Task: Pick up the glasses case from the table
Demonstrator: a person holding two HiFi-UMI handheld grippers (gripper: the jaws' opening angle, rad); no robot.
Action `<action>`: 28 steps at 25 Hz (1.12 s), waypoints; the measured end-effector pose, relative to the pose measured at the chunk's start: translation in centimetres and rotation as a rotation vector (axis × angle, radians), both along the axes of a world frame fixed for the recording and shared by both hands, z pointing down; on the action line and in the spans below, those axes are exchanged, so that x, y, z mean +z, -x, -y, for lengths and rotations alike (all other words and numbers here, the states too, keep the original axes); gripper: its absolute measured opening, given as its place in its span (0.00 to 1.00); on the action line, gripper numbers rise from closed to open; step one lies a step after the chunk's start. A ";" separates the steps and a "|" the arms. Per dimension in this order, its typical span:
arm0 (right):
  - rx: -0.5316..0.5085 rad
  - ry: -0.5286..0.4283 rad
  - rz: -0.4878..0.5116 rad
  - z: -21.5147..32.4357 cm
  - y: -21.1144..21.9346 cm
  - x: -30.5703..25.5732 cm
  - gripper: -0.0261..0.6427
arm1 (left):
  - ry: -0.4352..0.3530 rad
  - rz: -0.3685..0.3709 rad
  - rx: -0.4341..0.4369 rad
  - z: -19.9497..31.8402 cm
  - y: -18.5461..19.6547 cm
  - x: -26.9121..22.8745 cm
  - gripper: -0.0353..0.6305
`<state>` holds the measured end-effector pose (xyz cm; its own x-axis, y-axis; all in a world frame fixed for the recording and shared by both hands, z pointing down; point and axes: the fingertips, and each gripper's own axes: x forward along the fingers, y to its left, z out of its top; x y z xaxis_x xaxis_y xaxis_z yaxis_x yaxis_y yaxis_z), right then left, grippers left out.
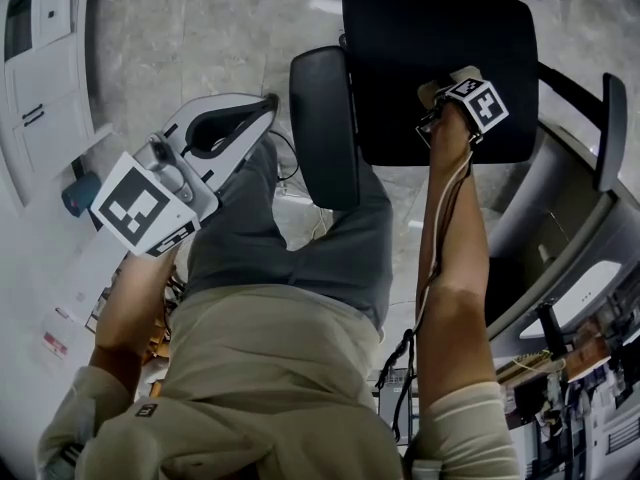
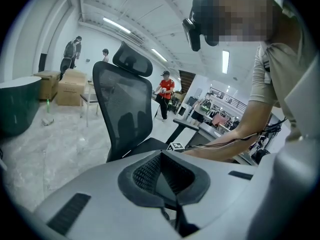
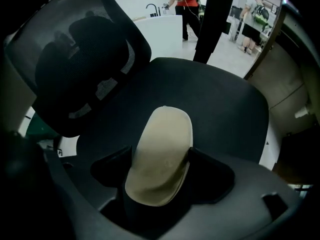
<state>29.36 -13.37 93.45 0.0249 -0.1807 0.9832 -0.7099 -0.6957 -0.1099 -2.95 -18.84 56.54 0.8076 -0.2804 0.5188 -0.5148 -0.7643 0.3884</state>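
Nearest the head camera are the person's two bare forearms, one reaching out to each side. The left gripper (image 1: 262, 108) is held out over the floor (image 1: 200, 28), just left of the chair back (image 1: 325, 128). In its own view its dark pads (image 2: 150, 170) are pressed together with nothing between them, and its nose points at the mesh back of the chair (image 2: 122, 109). The right gripper (image 1: 450, 98), with its marker cube (image 1: 478, 103) on top, is stretched further out, over the near left part of the chair seat (image 1: 440, 28). The right gripper (image 3: 159, 170) pinches the case (image 3: 167, 134) — a beige, rounded oval clamped across its lower half, one pad at each flank. The case's free end juts out past the jaw tips and leans a little to the right. The case is lifted off any table and sits over the black seat (image 3: 225, 104), though whether it touches the cushion cannot be told. In the head view only beige slivers of the case (image 1: 432, 92) show beside the cube. Farther off in the left gripper view are stacked boxes (image 2: 70, 86) and a person in a red top (image 2: 165, 90).
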 end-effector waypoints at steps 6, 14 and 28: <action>0.039 0.007 -0.064 -0.4 -0.5 0.7 0.56 | 0.007 -0.002 -0.013 0.1 0.4 0.5 0.07; 0.088 -0.018 -0.040 -0.6 -0.9 2.4 0.58 | 0.031 0.000 -0.014 0.5 0.6 1.8 0.08; 0.026 -0.168 0.029 -0.5 -0.6 -1.2 0.58 | -0.001 -0.023 0.028 0.6 -1.0 -0.9 0.08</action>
<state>29.97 -12.86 92.20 0.0037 -0.3423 0.9396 -0.6868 -0.6838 -0.2464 -1.90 -19.41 55.69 0.8268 -0.2575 0.5001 -0.4839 -0.7789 0.3990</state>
